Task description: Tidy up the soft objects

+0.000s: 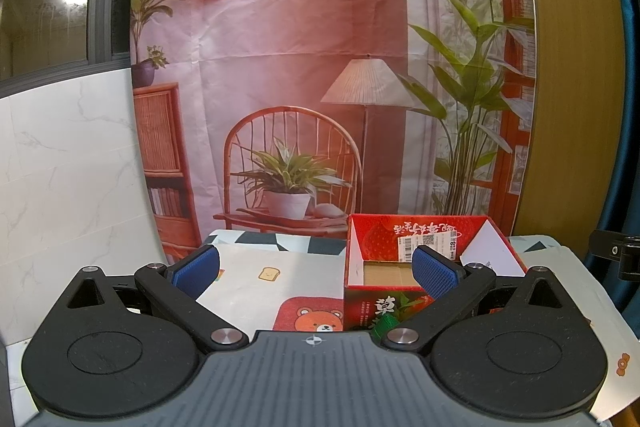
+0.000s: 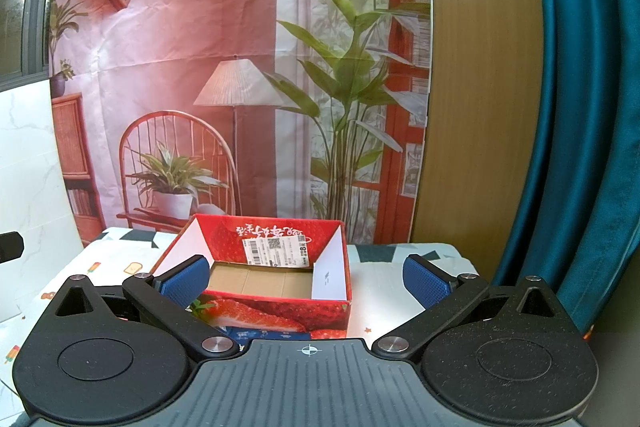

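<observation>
Blue pads on the left gripper, spread wide, holding nothing. Same for the right gripper: spread wide, nothing between. Both up above a table with a picture cloth. Red strawberry box on that cloth, top open, brown bottom bare. White sticker on the far inside wall. Red bear mat just left of the box. No soft things in sight.
</observation>
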### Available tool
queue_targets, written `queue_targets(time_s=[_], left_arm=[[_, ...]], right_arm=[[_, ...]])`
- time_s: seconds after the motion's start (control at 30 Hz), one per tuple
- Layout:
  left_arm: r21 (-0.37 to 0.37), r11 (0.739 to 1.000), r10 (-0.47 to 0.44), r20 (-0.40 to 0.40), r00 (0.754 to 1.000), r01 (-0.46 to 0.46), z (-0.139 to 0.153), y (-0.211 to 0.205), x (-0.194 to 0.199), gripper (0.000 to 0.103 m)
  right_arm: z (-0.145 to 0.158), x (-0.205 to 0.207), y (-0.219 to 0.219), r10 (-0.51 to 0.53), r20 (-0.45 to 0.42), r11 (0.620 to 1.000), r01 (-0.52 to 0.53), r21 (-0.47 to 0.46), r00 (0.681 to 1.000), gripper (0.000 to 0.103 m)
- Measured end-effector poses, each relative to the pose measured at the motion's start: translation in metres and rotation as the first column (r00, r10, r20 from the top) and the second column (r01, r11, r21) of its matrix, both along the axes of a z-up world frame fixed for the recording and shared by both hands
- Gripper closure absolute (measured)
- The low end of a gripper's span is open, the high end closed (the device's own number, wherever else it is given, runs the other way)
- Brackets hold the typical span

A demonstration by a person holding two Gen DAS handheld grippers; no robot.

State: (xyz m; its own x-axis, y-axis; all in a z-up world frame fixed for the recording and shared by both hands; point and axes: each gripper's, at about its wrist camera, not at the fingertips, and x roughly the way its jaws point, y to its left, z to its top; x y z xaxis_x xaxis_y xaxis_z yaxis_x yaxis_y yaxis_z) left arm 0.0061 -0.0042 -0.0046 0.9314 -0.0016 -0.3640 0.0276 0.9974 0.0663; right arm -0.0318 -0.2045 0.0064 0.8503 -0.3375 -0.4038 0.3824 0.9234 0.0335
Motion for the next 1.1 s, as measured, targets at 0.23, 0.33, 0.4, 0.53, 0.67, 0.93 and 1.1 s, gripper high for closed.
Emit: queue_targets(time_s=[0.23, 0.33, 0.4, 0.53, 0.67, 0.93, 1.1], left_arm=[[0.000, 1.000, -0.002, 0.000, 1.000, 0.002, -0.001, 0.000, 0.000, 0.000], [0.000, 1.000, -0.002, 0.000, 1.000, 0.002, -0.001, 0.000, 0.000, 0.000], [0.000, 1.000, -0.002, -0.001, 1.000, 0.002, -0.001, 0.000, 0.000, 0.000], [0.000, 1.000, -0.002, -0.001, 1.000, 0.002, -0.001, 0.000, 0.000, 0.000], [-0.001, 1.000, -0.008, 0.002, 1.000, 0.008, -0.002, -0.001, -0.001, 0.000], [0.013, 0.999, -0.037, -0.027, 0.999, 0.037, -0.022, -0.008, 0.007, 0.000], [-0.026, 0.997, -0.073, -0.095, 0.993, 0.071, -0.047, -0.010, 0.022, 0.000]], right_arm=[[0.000, 0.000, 0.000, 0.001, 0.000, 1.000, -0.001, 0.000, 1.000, 0.000], [0.000, 0.000, 0.000, 0.000, 0.000, 1.000, 0.000, 0.000, 1.000, 0.000], [0.000, 0.000, 0.000, 0.001, 0.000, 1.000, -0.001, 0.000, 1.000, 0.000], [0.000, 0.000, 0.000, 0.000, 0.000, 1.000, 0.000, 0.000, 1.000, 0.000], [0.000, 0.000, 0.000, 0.001, 0.002, 1.000, -0.001, 0.002, 1.000, 0.000], [-0.021, 0.004, -0.007, 0.051, 0.036, 0.996, -0.053, 0.068, 0.998, 0.000], [-0.051, 0.009, -0.017, 0.083, 0.064, 0.986, -0.091, 0.141, 0.995, 0.000]])
